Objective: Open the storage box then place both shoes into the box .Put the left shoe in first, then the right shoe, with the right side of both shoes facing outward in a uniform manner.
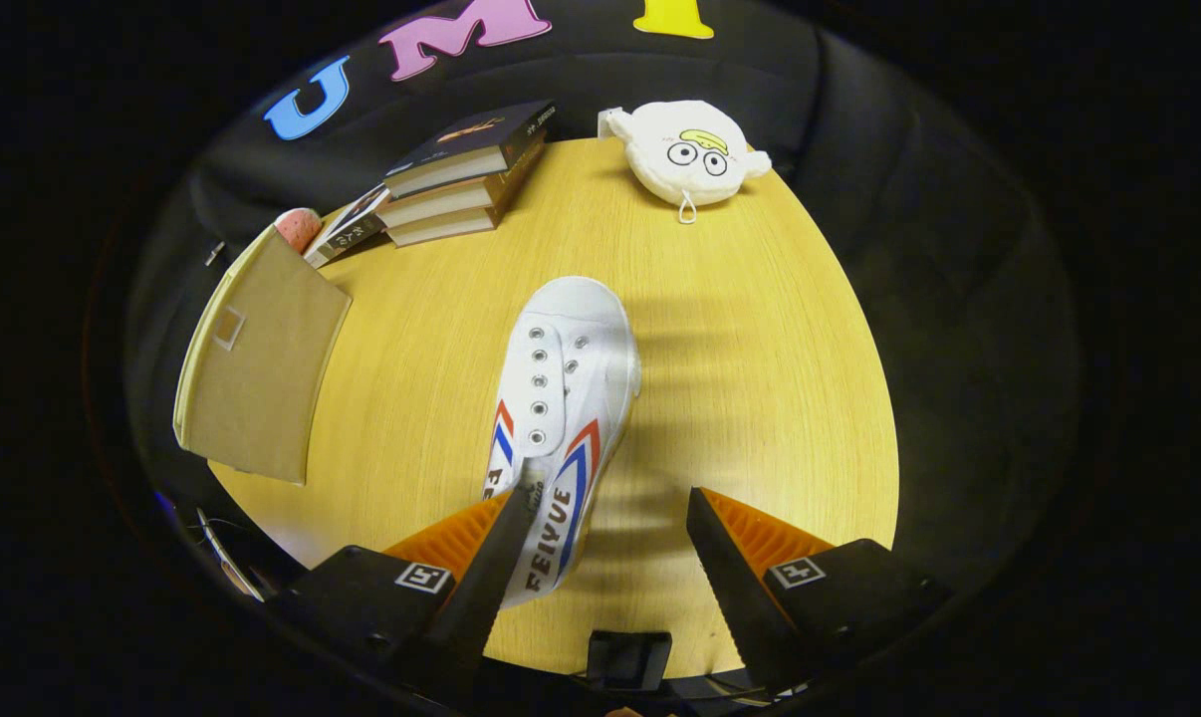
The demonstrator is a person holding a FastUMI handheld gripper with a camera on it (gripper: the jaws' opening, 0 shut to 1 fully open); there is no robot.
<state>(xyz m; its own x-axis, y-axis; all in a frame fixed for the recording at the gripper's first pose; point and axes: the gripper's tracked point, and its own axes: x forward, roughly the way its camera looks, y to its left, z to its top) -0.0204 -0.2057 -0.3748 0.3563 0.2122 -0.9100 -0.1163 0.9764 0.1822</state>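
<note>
Gripper (pixel 605 518) jaws wide, holding nothing; left finger overlaps the white shoe's (pixel 561 418) heel, toe pointing 12 o'clock, so it's lined up for a heel grab. Storage box (pixel 252 368) at 9 o'clock, probably lid up.

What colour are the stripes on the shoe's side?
Red and blue on the white shoe, in the gripper view.
</note>
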